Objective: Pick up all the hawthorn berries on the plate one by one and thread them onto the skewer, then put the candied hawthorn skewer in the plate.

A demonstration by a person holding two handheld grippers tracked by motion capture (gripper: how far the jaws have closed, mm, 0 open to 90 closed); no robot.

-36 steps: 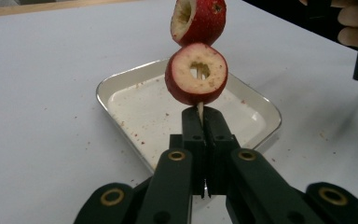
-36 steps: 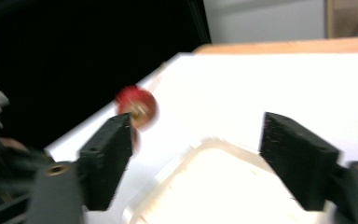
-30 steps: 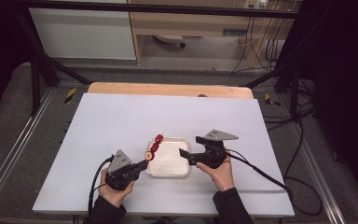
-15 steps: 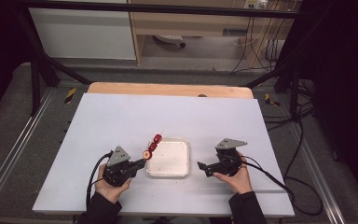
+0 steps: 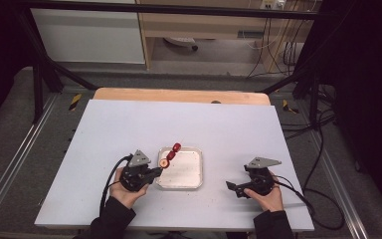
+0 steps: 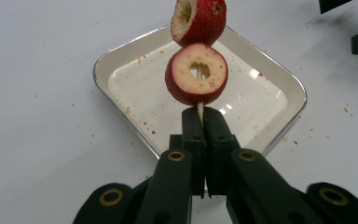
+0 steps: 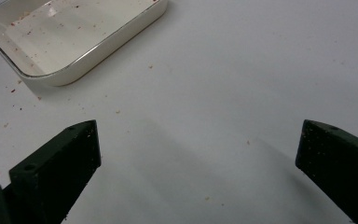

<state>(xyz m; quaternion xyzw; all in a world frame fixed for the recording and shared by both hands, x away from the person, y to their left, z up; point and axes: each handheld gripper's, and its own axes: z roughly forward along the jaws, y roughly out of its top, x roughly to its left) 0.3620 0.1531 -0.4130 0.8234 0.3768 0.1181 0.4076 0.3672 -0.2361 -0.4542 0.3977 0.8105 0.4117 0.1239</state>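
My left gripper (image 5: 155, 173) has its jaws pressed together on the bare end of a thin wooden skewer (image 6: 199, 110), pinching it just below the fruit. The skewer runs up and away from the jaws and carries red fruit pieces (image 6: 196, 80), cored so the pale flesh shows; the nearest piece sits just beyond my jaw tips, with another (image 6: 198, 18) right above it. In the high view the fruit hangs over the near-left corner of the white tray (image 5: 193, 172).

The tray lies on the white worktop (image 5: 229, 129), just beyond my left jaws and directly under the skewer. Its floor is speckled with red crumbs, and more crumbs dot the worktop around it.

My right gripper (image 5: 235, 187) is well apart from the tray, on its right side, low over bare worktop. Its jaws are spread wide, having just finished opening, with nothing between them. From that gripper's view the tray's corner (image 7: 98, 46) lies ahead and to the left, and nothing stands between it and the jaws.
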